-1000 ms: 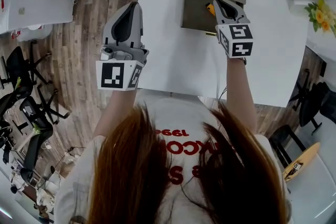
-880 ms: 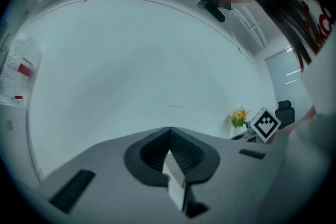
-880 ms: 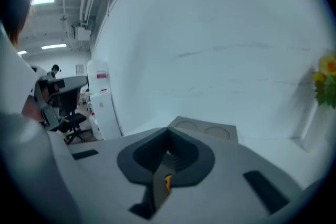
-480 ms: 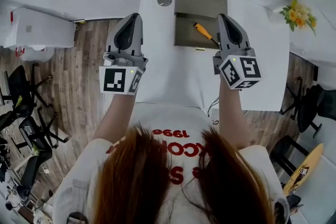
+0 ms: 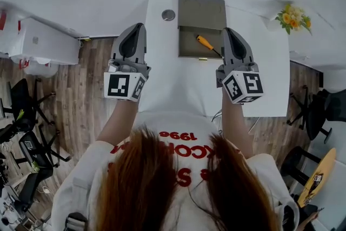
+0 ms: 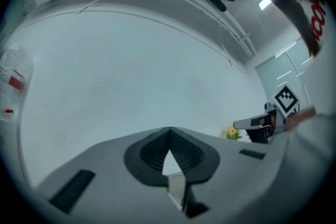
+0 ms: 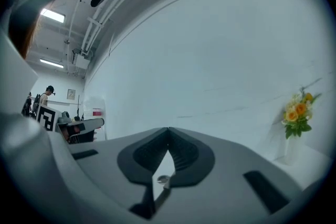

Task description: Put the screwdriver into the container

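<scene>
In the head view a screwdriver (image 5: pixel 205 44) with an orange handle lies slantwise inside the grey container (image 5: pixel 190 49) at the far middle of the white table (image 5: pixel 178 84); the container's lid stands open behind it. My right gripper (image 5: pixel 231 35) is shut with nothing between its jaws, raised just right of the container. My left gripper (image 5: pixel 134 30) is shut and empty too, held over the table's left edge. Both gripper views look up at a white wall; the left gripper (image 6: pixel 169 131) and the right gripper (image 7: pixel 168 131) show their jaws pressed together at the tips.
A round metal disc (image 5: pixel 168 14) sits in the table left of the container. A vase of yellow flowers (image 5: pixel 292 16) stands at the table's far right corner and also shows as flowers (image 7: pixel 296 113) in the right gripper view. Office chairs (image 5: pixel 24 116) stand on the wooden floor at left.
My right gripper has drawn back from the container and left the screwdriver lying inside it. The head camera has pulled up and back, so the table looks smaller. The left gripper has barely moved.
</scene>
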`<move>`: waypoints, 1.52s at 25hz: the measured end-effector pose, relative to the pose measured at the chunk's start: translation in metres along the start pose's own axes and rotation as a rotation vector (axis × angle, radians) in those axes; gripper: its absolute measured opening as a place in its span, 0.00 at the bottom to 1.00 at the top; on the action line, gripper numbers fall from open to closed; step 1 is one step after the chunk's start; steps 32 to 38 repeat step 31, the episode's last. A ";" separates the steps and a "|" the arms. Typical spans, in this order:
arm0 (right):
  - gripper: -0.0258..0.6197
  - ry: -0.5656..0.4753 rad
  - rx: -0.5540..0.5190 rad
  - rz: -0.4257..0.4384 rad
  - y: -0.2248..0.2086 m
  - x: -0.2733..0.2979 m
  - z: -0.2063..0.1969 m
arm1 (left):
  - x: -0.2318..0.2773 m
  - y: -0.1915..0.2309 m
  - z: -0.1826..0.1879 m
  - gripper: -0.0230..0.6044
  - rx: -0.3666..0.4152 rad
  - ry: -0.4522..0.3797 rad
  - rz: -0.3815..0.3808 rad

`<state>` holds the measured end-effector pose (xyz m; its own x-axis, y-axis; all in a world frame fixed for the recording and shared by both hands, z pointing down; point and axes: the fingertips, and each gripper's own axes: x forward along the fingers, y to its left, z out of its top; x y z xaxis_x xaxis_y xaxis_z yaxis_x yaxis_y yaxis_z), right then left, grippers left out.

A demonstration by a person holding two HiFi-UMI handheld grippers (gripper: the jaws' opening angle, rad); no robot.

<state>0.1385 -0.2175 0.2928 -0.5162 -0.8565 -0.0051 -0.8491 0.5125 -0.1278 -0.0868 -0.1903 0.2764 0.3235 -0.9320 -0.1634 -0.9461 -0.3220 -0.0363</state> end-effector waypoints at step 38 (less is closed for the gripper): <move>0.05 -0.045 -0.054 -0.018 0.020 -0.015 0.019 | -0.012 0.000 0.017 0.04 0.002 -0.048 -0.004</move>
